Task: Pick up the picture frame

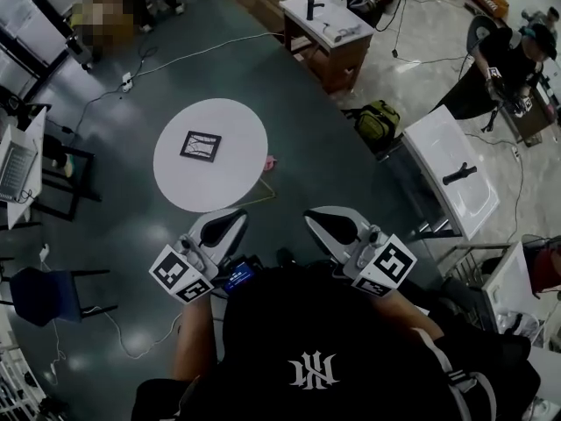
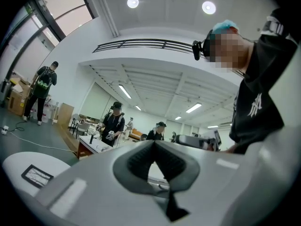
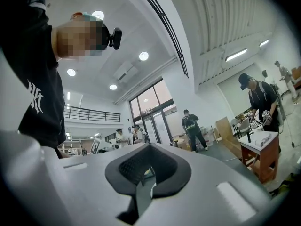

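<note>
On the far tabletop (image 1: 237,121) the picture frame (image 1: 201,146) is lying flat; left tool (image 1: 235,220) and right tool (image 1: 314,220), both pressed together and empty, are risking shoving it.

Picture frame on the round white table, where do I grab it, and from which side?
Take the picture frame by its near edge, coming in low from your side of the round table. It lies flat, so only the thin border gives jaws a bite; one jaw probably must slip underneath.

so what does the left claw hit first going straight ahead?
Looks free: the shut left claw aims level, apparently above the near edge of the round table; the picture frame lies left of that line. Height unclear.
</note>
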A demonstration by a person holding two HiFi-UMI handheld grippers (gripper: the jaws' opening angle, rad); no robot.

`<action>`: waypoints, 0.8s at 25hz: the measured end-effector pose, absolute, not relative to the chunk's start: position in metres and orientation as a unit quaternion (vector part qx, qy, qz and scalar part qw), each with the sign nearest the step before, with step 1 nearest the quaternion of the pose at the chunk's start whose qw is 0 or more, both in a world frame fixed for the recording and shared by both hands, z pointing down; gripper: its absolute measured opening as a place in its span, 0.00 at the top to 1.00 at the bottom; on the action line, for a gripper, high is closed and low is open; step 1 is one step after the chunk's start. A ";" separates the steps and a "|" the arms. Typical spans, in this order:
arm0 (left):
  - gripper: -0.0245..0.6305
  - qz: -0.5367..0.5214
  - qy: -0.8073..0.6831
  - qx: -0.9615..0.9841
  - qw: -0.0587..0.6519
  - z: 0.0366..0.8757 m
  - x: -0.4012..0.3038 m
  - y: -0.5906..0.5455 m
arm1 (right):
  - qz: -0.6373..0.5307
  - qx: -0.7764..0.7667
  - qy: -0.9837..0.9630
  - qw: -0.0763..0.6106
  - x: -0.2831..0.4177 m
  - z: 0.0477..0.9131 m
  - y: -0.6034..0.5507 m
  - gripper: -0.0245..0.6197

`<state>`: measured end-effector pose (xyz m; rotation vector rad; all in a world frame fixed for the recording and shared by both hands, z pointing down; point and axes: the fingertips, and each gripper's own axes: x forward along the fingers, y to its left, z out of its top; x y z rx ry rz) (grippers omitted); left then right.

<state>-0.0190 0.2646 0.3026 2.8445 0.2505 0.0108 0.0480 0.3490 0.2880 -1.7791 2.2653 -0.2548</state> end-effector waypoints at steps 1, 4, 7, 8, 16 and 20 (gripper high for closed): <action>0.96 0.001 0.083 0.986 0.144 0.305 -0.016 0.261 | -0.088 -0.609 0.779 0.122 0.052 0.290 0.346 0.96; 0.96 0.000 0.065 0.986 0.154 0.315 -0.013 0.250 | -0.093 -0.604 0.783 0.116 0.062 0.298 0.336 0.96; 0.96 0.003 0.046 0.985 0.169 0.326 -0.011 0.242 | -0.100 -0.595 0.789 0.114 0.073 0.304 0.325 0.96; 0.96 0.005 0.039 0.984 0.172 0.329 -0.008 0.240 | -0.101 -0.592 0.792 0.114 0.079 0.306 0.321 0.96; 0.96 0.021 -0.043 0.984 0.170 0.333 0.016 0.196 | -0.106 -0.535 0.829 0.125 0.124 0.305 0.260 0.96; 0.96 0.020 -0.077 0.983 0.163 0.328 0.049 0.175 | -0.089 -0.496 0.856 0.114 0.154 0.290 0.228 0.96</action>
